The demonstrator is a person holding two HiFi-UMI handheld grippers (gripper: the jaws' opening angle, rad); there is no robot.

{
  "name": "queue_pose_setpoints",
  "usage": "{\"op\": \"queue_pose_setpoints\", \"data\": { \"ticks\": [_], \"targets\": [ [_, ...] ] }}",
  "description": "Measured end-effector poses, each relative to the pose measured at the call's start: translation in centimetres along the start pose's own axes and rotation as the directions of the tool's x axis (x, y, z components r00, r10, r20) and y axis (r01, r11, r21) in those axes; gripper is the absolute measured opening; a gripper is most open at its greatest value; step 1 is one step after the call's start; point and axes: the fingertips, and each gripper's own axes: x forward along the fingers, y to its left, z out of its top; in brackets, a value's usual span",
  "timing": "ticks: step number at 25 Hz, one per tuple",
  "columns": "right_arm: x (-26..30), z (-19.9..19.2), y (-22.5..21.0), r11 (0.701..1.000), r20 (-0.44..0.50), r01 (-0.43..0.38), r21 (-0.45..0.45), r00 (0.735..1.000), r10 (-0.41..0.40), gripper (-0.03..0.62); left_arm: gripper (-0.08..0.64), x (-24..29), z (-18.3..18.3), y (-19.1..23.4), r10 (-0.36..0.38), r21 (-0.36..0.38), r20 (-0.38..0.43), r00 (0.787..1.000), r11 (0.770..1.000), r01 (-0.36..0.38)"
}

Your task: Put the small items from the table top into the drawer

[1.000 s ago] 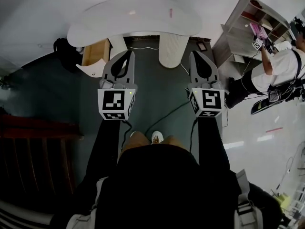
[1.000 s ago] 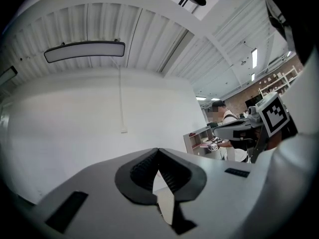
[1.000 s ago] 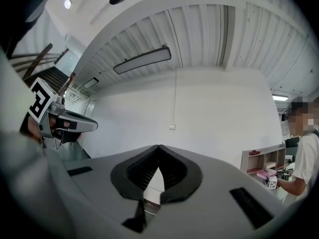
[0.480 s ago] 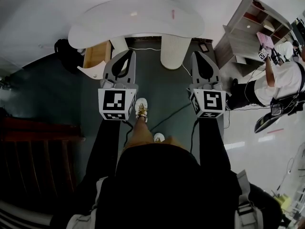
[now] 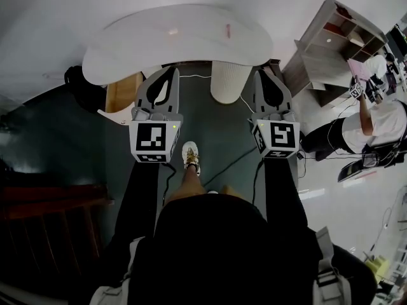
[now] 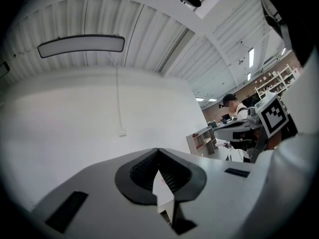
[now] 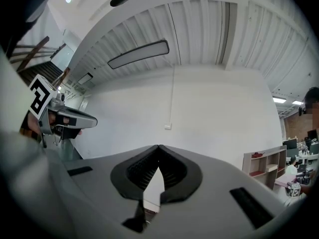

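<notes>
- In front of the table (image 5: 203,46), and well short of it, I hold both tools level and side by side. I judge the task to be at its approach step, with nothing picked up yet.
- Left tongs (image 5: 170,75): the jaws are closed tip to tip with nothing between them. The left gripper view shows only wall and ceiling past the tips.
- Right tongs (image 5: 264,75): fully closed and likewise empty, as the right gripper view shows.
- Task things: a small pink item (image 5: 227,30) lies on the table top, right of centre. A fainter pale item (image 5: 172,33) lies left of centre. Both are too small to identify.
- Drawer (image 5: 124,88): a wooden box standing pulled out under the left end of the table, with its white front toward me. I cannot see its contents.
- Next move, as I judge it: bring the rig up to the table edge, open the right tongs above the pink item, lower them and close on it. Then carry it left to the drawer.
- Note: the fluted pedestal (image 5: 230,81) stands between the two tongs' lines of travel, so I should keep the carry path above the table top.
</notes>
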Motion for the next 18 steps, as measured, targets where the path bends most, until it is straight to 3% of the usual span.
{"op": "queue_pose_setpoints", "data": {
  "ticks": [18],
  "targets": [
    [19.9, -1.2, -1.1, 0.995, 0.011, 0.101, -0.022, 0.995, -0.101, 0.026, 0.015, 16.0, -3.4, 13.6, -0.076, 0.02, 0.029, 0.997, 0.997, 0.076]
  ]
}}
